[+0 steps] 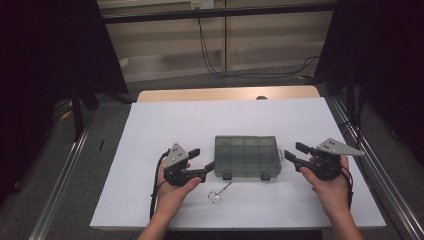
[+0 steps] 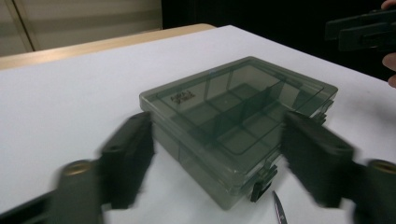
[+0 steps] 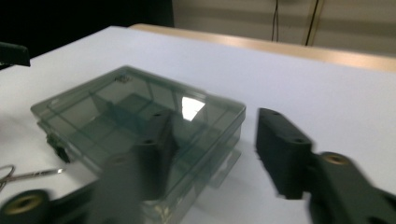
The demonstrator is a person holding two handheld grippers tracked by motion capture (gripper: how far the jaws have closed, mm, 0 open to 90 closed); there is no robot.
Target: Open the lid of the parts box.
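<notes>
A smoky translucent compartment box (image 1: 246, 156), lid shut, is seen lying flat on the white sheet (image 1: 165, 120) between the two grippers. In the left gripper view the box (image 2: 238, 116) is shown with its near corner lying in the gap between the two black jaws, neither pad being seen to press on it; the inner dividers and two dark latches on one side wall are made out there. In the right gripper view the box (image 3: 140, 126) is partly covered by one jaw, which stands in front of its corner, while the other jaw is held clear over bare sheet; whether the covering jaw touches the lid cannot be told.

Small metal scissors (image 1: 218, 193) are seen just below the box in the high view, nearer the left gripper (image 1: 201, 161); only a blade tip is caught beside the jaws in the left gripper view.

The left gripper and the right gripper (image 1: 293, 151) are held low, jaws part open and empty, pointing inward at the box's ends.
</notes>
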